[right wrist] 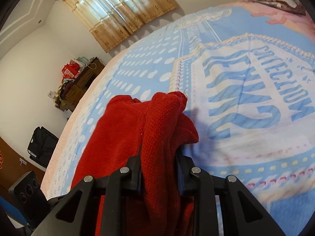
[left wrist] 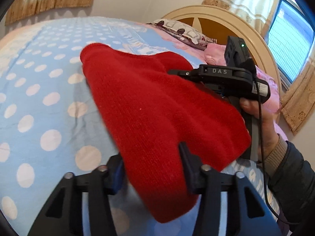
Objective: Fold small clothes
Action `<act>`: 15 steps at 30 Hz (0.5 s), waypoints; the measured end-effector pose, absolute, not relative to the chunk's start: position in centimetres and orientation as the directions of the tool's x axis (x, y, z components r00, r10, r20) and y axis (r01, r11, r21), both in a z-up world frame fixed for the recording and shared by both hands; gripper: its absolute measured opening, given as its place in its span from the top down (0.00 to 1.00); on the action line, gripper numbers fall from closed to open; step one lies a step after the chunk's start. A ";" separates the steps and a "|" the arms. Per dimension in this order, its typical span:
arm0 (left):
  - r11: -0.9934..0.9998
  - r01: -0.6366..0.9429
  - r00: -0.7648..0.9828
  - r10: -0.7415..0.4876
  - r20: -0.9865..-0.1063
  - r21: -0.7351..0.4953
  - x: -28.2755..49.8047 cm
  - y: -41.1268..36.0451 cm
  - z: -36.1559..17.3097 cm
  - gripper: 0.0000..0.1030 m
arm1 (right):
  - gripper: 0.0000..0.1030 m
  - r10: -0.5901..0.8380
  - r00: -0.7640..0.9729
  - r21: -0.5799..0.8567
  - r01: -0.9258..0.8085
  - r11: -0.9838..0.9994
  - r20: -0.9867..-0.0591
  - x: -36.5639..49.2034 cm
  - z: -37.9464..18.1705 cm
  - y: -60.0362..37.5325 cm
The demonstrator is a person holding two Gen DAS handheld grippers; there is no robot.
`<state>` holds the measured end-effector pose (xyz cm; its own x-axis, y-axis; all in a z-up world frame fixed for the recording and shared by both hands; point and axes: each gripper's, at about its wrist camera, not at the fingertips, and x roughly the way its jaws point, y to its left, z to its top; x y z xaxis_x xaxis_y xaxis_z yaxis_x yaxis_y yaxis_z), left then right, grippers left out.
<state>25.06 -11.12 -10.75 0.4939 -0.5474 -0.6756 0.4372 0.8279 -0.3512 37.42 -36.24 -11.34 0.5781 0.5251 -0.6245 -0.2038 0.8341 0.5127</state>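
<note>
A red knitted garment (left wrist: 149, 106) hangs lifted over the blue polka-dot bedspread (left wrist: 39, 98). My left gripper (left wrist: 151, 163) is shut on its near edge, the cloth filling the gap between both fingers. Further right in that view, a person's hand (left wrist: 261, 122) holds my right gripper (left wrist: 173, 71), its tips buried in the garment's far side. The right wrist view shows the right gripper (right wrist: 159, 157) shut on a bunched fold of the red garment (right wrist: 137, 133), which drapes over and below the fingers. Beyond it lies the bedspread (right wrist: 236, 157) with large blue lettering.
A cream round headboard (left wrist: 226, 15) and a patterned pillow (left wrist: 177, 29) stand at the bed's far end, by a window (left wrist: 289, 39). Beige curtains (right wrist: 118, 9), a cluttered wooden cabinet (right wrist: 78, 82), a black bag (right wrist: 41, 145) and a speaker (right wrist: 25, 192) line the left wall.
</note>
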 end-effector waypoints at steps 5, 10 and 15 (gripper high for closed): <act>0.836 0.425 0.509 -0.538 -0.672 -0.348 23.4 -9.5 -9.6 0.60 | 0.75 0.537 0.620 0.518 -0.234 0.822 -0.572 35.1 -9.0 -35.2; 0.860 0.402 0.542 -0.501 -0.674 -0.315 20.6 -6.3 -8.6 0.61 | 0.76 0.540 0.610 0.490 -0.268 0.829 -0.580 33.2 -7.8 -31.7; 0.880 0.381 0.565 -0.464 -0.682 -0.283 17.7 -1.9 -8.0 0.61 | 0.76 0.583 0.565 0.516 -0.296 0.804 -0.585 31.7 -7.6 -27.5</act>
